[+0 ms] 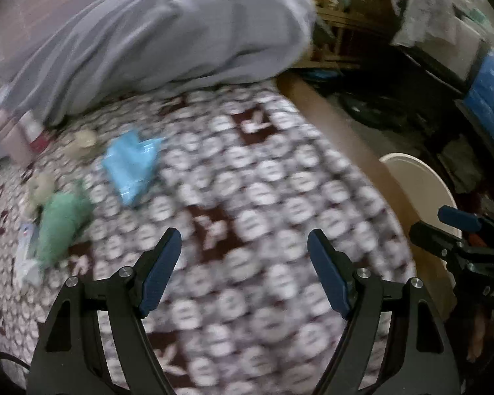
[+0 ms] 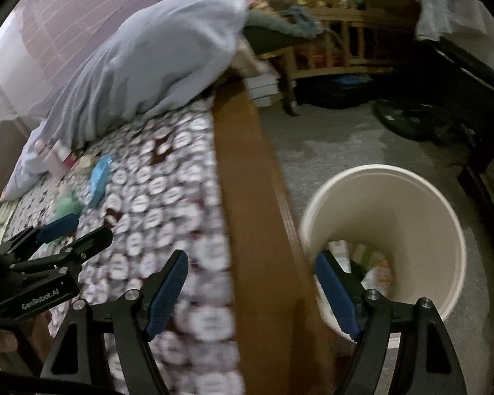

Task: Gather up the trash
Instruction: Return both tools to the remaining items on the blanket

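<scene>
Hovering above the bed with its brown-and-white patterned cover [image 1: 247, 177], the left gripper [image 1: 243, 270] has its jaws wide apart and holds nothing between them. Further up the bed, to the left, lies the trash: a light blue crumpled plastic wrapper [image 1: 131, 164], a green crumpled piece [image 1: 61, 227] near it, 2 small beige crumpled paper balls [image 1: 82, 141], and a white flat wrapper [image 1: 26, 253] touching the green piece at its lower side. All of these are blurred, so I cannot tell more about them. Behind them a large grey-blue pillow [image 1: 168, 33] rests on the cover, and a pale pink bottle [image 1: 11, 138] stands just beside its left end.

The right gripper [image 2: 250, 293] also has its jaws apart and empty. It is positioned over the brown wooden edge of the bed [image 2: 253, 197], with 1 finger above the cover and the other in front of the cream round plastic bin [image 2: 411, 204]. The bin stands on the grey floor [image 2: 329, 138] just beside the bed, and some wrappers lie at its bottom.
</scene>
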Demonstrator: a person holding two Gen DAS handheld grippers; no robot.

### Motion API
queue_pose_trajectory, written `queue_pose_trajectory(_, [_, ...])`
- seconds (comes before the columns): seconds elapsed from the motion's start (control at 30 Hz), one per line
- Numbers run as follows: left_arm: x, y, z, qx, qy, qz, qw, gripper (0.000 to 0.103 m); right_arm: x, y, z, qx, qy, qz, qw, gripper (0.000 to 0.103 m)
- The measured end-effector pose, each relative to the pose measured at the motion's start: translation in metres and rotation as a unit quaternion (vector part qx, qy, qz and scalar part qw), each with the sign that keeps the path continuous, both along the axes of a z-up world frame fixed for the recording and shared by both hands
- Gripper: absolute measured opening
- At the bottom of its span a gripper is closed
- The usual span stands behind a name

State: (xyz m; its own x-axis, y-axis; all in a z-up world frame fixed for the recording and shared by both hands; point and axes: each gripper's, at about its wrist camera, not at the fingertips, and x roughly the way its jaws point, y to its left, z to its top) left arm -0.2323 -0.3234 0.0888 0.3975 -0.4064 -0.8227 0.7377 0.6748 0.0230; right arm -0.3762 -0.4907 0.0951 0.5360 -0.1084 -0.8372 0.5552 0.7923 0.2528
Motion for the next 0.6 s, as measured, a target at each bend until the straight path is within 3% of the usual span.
queue_pose_trajectory(0.6, [0.09, 0.158, -0.009, 0.019, -0.004, 0.14, 0.9899, 0.078, 0.12, 0.102, -0.012, 0.008, 0.004, 0.133, 0.991, 0.078])
